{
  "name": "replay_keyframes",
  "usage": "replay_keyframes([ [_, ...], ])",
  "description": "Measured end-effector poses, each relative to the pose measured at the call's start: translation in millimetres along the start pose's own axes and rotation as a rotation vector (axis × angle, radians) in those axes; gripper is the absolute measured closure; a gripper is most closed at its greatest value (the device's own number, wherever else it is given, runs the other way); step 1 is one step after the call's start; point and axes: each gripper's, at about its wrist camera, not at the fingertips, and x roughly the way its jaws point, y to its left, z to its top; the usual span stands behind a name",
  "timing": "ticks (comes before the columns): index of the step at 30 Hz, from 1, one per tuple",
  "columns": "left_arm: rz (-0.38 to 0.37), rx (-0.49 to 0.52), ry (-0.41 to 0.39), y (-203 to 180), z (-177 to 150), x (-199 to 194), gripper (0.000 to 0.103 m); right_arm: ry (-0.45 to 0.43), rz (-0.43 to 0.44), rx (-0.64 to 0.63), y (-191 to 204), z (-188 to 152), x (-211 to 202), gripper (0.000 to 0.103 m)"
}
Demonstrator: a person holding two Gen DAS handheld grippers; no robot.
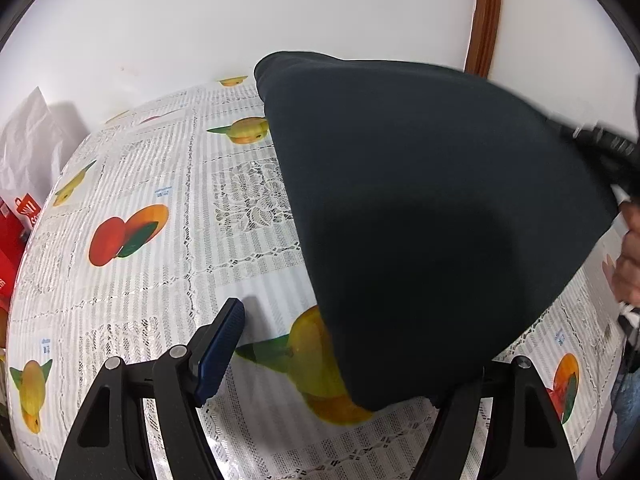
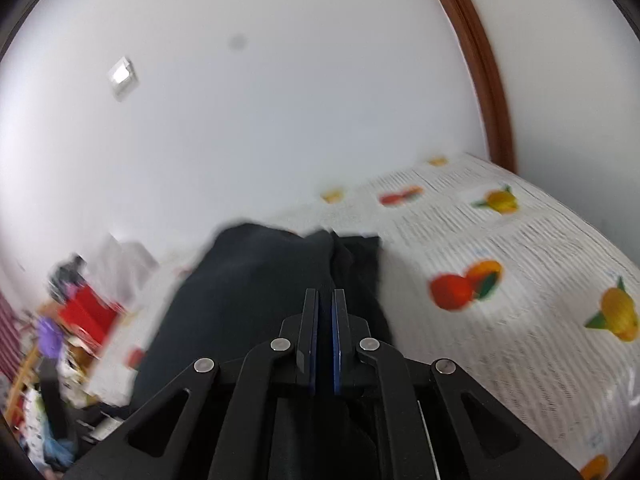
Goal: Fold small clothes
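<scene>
A dark garment (image 1: 420,216) hangs lifted above the table with the fruit-print cloth (image 1: 160,272). In the left wrist view it drapes over my right-hand finger and hides it; my left finger (image 1: 222,344) stands wide apart, so my left gripper (image 1: 336,360) is open. The other gripper (image 1: 604,148) holds the garment's upper right corner. In the right wrist view my right gripper (image 2: 325,320) is shut on the dark garment (image 2: 256,300), which hangs away from the fingers toward the table (image 2: 500,320).
A white wall (image 1: 240,20) and a brown door frame (image 1: 486,16) stand behind the table. A red box (image 1: 16,236) and a white bag (image 1: 28,140) sit off the table's left edge. Clutter (image 2: 52,340) shows at the left in the right wrist view.
</scene>
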Motion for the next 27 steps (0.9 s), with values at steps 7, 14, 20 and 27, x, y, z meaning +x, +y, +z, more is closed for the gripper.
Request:
replay_keyframes([
  [7,-0.005,-0.003,0.002,1.6,2.2,0.0,0.028,0.137,-0.092,-0.011,-16.9,-18.2,6.4,0.090],
  [14,-0.047,-0.007,0.013,4.2,-9.9,-23.9,0.031,0.199,-0.244,-0.168,-23.3,-50.8,-23.5,0.089],
  [20,-0.115,-0.001,-0.055,0.7,-24.4,-66.2,0.032,0.161,-0.232,-0.146,-31.8,-44.1,-59.8,0.087],
  [27,-0.097,-0.006,-0.129,-2.2,9.0,-77.5,0.032,0.156,-0.168,-0.186,-1.0,-43.9,-44.2,0.081],
])
